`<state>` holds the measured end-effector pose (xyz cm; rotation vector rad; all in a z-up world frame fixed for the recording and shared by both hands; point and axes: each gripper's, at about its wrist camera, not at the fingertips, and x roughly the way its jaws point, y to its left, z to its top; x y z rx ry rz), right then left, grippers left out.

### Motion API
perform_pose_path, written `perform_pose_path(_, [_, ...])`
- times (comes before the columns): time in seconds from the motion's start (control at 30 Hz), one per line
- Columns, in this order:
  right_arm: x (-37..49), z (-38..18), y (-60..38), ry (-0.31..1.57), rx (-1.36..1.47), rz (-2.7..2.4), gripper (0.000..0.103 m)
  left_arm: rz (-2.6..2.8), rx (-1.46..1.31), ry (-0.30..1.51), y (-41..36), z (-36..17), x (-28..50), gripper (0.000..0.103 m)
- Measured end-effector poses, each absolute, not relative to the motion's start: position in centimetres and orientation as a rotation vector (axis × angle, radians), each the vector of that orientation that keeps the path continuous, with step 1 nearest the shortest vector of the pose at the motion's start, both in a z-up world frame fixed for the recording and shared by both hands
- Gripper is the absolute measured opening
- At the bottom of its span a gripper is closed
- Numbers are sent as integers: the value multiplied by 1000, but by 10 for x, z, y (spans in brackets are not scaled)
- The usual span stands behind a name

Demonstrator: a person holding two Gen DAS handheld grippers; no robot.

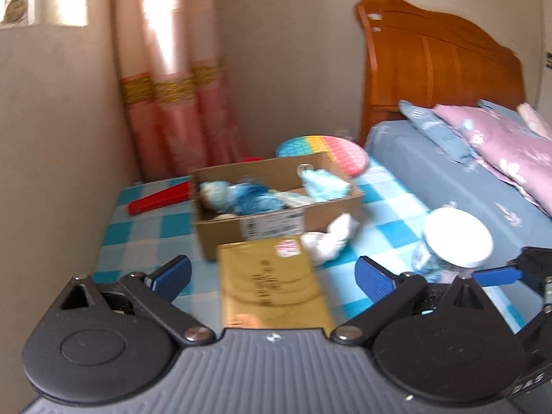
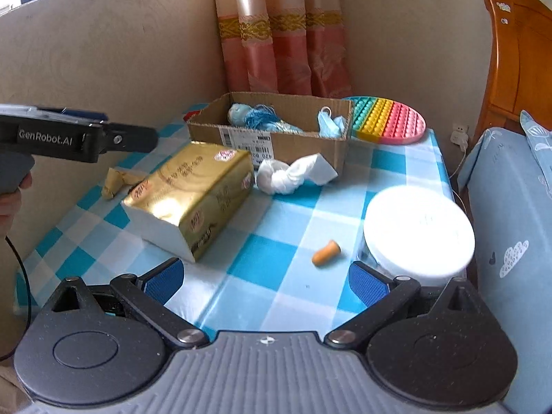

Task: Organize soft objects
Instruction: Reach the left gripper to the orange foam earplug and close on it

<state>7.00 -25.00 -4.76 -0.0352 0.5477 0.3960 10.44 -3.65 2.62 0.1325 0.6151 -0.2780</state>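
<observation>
A cardboard box (image 2: 303, 145) (image 1: 227, 238) stands at the back of the checked table and holds a blue tasselled soft toy (image 2: 255, 117) (image 1: 241, 196) and a blue face mask (image 2: 331, 124) (image 1: 324, 183). A white knotted cloth (image 2: 286, 176) (image 1: 327, 241) lies against the box front. A small orange foam earplug (image 2: 326, 253) lies on the table. A crumpled beige cloth (image 2: 117, 179) lies at the left. My left gripper (image 1: 272, 276) is open and empty above a gold tissue pack (image 1: 272, 283) (image 2: 193, 196). My right gripper (image 2: 265, 276) is open and empty near the table's front edge, short of the earplug.
A white-lidded jar (image 2: 419, 231) (image 1: 455, 238) stands at the right front. A rainbow pop-it disc (image 2: 390, 120) (image 1: 327, 148) lies behind the box. A red flat object (image 1: 158, 200) lies at the left back. The bed (image 1: 465, 179) borders the table on the right; wall and curtain lie behind.
</observation>
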Motion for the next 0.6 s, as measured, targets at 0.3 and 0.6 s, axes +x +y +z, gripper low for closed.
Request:
perform_pose_path(0.3, [58,-69,-266,554,-23,376,103,-400,189,630,-93,11,102,100])
perform_pose_path(0.6, [54,-91,-279,576,-32,368,103,-496,263,705,-140,-20,110,98])
